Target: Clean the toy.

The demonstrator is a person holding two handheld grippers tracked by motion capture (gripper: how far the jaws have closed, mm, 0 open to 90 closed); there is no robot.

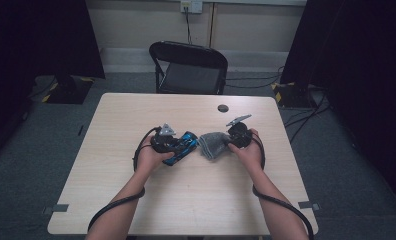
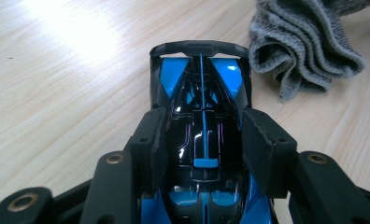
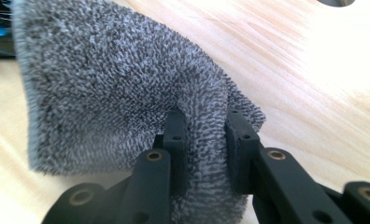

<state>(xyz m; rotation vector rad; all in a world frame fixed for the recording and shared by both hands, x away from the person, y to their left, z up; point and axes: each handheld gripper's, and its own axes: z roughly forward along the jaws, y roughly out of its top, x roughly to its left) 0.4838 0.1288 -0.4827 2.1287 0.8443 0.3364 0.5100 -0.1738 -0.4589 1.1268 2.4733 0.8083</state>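
Blue and black, one toy car [image 2: 202, 140] sits clamped between the jaws of the left tongs [image 2: 202, 144], the pads pressing its sides about midway along the body, its rear wing pointing away from the camera on those tongs. In the high view the car [image 1: 182, 146] is near the middle of the pale wood bench [image 1: 186, 210], held by the left tongs [image 1: 178, 145]. One grey terry cloth [image 3: 108, 93] is pinched in the right tongs [image 3: 204, 140], whose jaws are closed on a bunched fold of it, the rest hanging toward the car. The cloth [image 1: 213, 144] lies just beside the car's front, between the two tongs. One black folding chair [image 1: 188, 67] stands beyond the bench.
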